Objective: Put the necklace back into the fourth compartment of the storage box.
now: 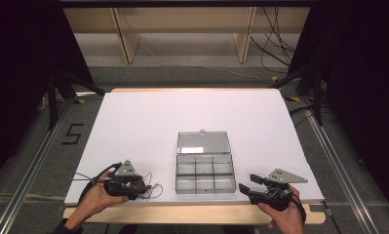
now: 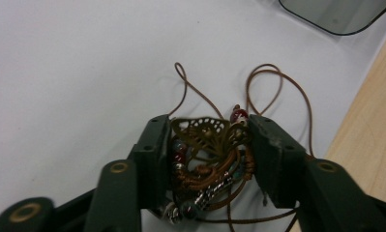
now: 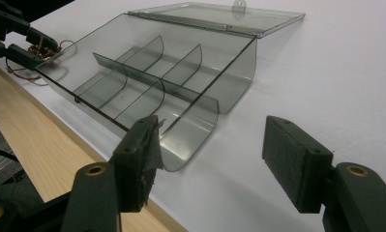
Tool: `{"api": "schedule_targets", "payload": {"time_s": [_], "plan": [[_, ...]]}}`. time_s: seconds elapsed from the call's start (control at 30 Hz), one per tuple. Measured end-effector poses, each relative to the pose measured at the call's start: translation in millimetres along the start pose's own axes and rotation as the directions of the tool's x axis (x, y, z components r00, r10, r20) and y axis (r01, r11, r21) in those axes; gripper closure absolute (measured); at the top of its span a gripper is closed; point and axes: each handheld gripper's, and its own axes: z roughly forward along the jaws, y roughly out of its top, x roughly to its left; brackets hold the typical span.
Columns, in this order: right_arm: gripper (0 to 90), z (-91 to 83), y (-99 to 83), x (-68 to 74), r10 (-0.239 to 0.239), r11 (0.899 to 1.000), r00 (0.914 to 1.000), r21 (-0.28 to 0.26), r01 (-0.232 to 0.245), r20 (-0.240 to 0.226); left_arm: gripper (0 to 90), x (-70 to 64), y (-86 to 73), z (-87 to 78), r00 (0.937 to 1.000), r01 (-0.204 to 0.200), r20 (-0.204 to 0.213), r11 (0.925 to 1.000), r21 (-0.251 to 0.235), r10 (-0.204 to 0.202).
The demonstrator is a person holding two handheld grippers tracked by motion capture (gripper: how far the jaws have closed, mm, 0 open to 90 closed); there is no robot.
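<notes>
The table (image 1: 133, 117) carries a white sheet over a wooden top; the wood shows as a strip along the near edge.

A clear, smoke-tinted compartment box (image 1: 204, 173) sits on the white surface, near the front edge and roughly centred between the two hands. Its lid (image 1: 203, 142) is swung fully open and lies flat on the table behind the box. Dividers split the tray into six compartments, arranged in two rows of three.

The left gripper (image 1: 142, 185) rests on the table at the near left, held by the person's left hand (image 1: 95, 197). In the left gripper view, its jaws are closed onto a necklace (image 2: 207, 152): a brass filigree pendant bundled with red and grey beads and a knotted brown cord. Loose loops of the cord (image 2: 265, 77) lie on the white surface beyond the jaw tips. A corner of the box appears at the upper right of that view.

The right gripper (image 1: 246, 185) is at the near right, held by the person's right hand (image 1: 284, 214), just beside the box's right front corner. In the right gripper view, its jaws stand apart with nothing between them; the left jaw sits near the rounded corner of the box. The left gripper with the necklace appears far off, beyond the box.
</notes>
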Motion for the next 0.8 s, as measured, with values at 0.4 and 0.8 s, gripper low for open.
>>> {"api": "schedule_targets", "payload": {"time_s": [0.4,0.8], "plan": [[39.3,-0.6,0.0,-0.2,0.015,1.0,0.9996,-0.001,-0.015,-0.025,59.4,-1.5,7.6,-12.7,0.999,0.035,-0.027,0.9988,-0.035,-0.036],[39.3,0.1,0.0,-1.8,0.001,1.0,0.9999,-0.017,-0.001,-0.013,59.6,-10.2,33.3,-40.9,0.9996,0.023,-0.011,0.9924,-0.121,-0.024]]}}
